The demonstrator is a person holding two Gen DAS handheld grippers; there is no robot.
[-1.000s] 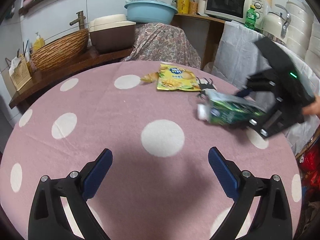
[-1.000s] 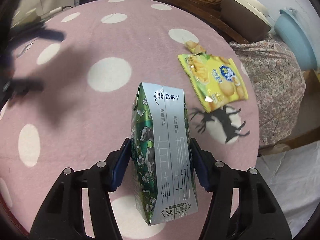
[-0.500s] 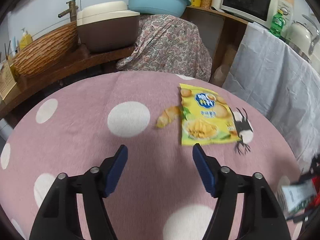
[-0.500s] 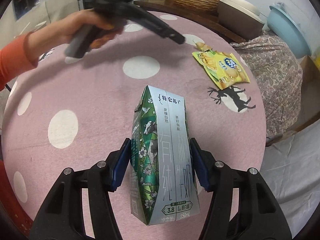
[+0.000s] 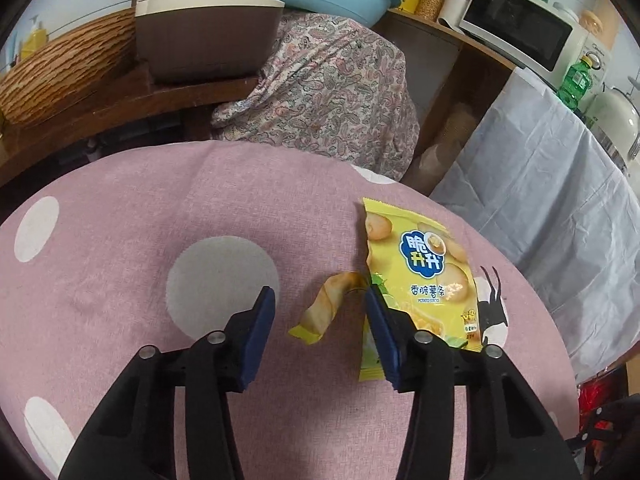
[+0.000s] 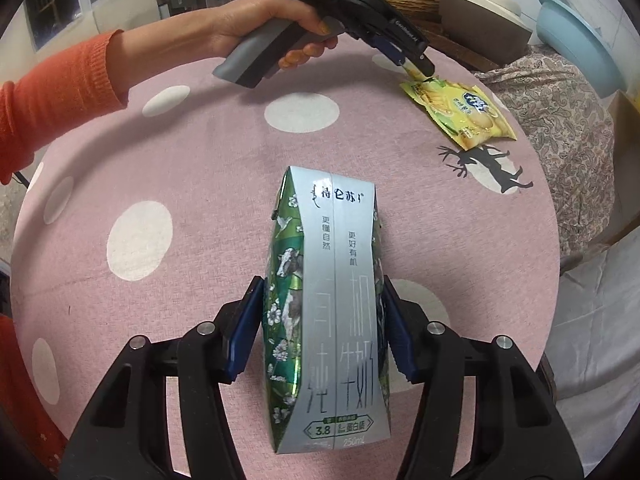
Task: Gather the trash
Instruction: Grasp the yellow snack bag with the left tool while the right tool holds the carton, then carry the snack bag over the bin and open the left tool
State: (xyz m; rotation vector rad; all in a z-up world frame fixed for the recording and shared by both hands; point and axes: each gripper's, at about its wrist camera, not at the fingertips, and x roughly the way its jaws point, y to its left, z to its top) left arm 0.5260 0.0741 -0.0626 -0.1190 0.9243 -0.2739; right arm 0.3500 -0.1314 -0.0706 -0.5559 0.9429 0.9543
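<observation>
1. My left tongs (image 5: 318,320) hang open over the pink spotted tabletop (image 5: 120,272), straddling the torn-off strip (image 5: 326,306) of wrapper, which lies touching the snack bag's (image 5: 416,264) left edge.
2. To do this well, I judge I should come down until both pads flank the strip, then close slowly; the right pad already overlaps the bag, so I must avoid pinching both.
3. The strip is small, yellow, curled and flimsy; the bag lies flat, yellow with a blue logo, near the tabletop's far edge.
4. My right tongs (image 6: 322,328) are clamped on a milk carton (image 6: 332,300), green and silver, its sides squeezed inward, held above the tabletop.
</observation>
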